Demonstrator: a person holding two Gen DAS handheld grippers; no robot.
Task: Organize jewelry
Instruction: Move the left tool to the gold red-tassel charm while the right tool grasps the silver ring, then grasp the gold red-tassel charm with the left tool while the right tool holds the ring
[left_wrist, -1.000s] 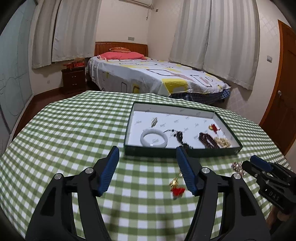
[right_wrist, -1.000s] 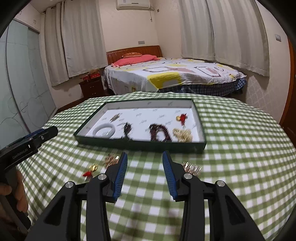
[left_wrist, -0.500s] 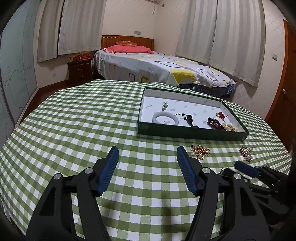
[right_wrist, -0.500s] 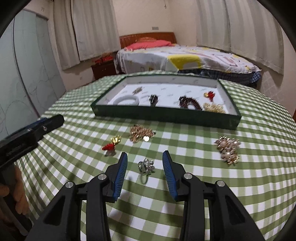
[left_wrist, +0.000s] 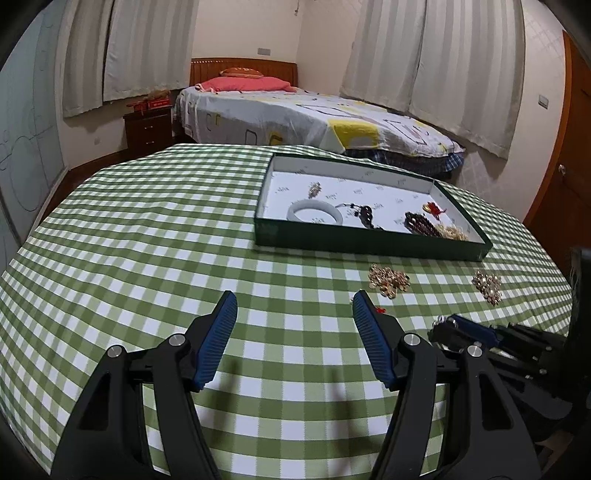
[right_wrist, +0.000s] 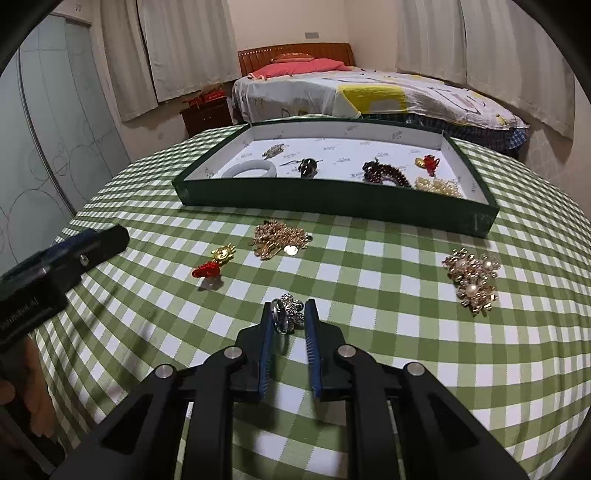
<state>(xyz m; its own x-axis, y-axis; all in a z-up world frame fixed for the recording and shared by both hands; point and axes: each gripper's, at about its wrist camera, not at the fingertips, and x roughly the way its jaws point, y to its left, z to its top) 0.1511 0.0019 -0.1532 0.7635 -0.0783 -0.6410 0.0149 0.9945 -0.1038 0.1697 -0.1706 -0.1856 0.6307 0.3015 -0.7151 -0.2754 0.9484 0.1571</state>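
Note:
My right gripper (right_wrist: 290, 314) is shut on a silver flower ring (right_wrist: 287, 314) low over the green checked cloth; it also shows in the left wrist view (left_wrist: 448, 325). My left gripper (left_wrist: 293, 314) is open and empty over the cloth, left of the right one. A green tray (right_wrist: 332, 201) with a white lining holds a white bangle (right_wrist: 251, 170), a dark pendant (right_wrist: 308, 166), a dark red bead bracelet (right_wrist: 384, 174), a red-and-gold charm (right_wrist: 428, 162) and a pearl piece (right_wrist: 437, 186). The tray also shows in the left wrist view (left_wrist: 369, 242).
Loose on the cloth lie a gold chain cluster (right_wrist: 279, 242), a red-and-gold charm (right_wrist: 214, 263) and a gold pearl brooch (right_wrist: 472, 282). The left gripper's tip (right_wrist: 88, 245) shows at the left. A bed (right_wrist: 369, 92) stands behind the round table.
My right gripper moved forward and down and closed on the silver flower ring. My left gripper drew back and turned slightly; the tray sits farther right in its view.

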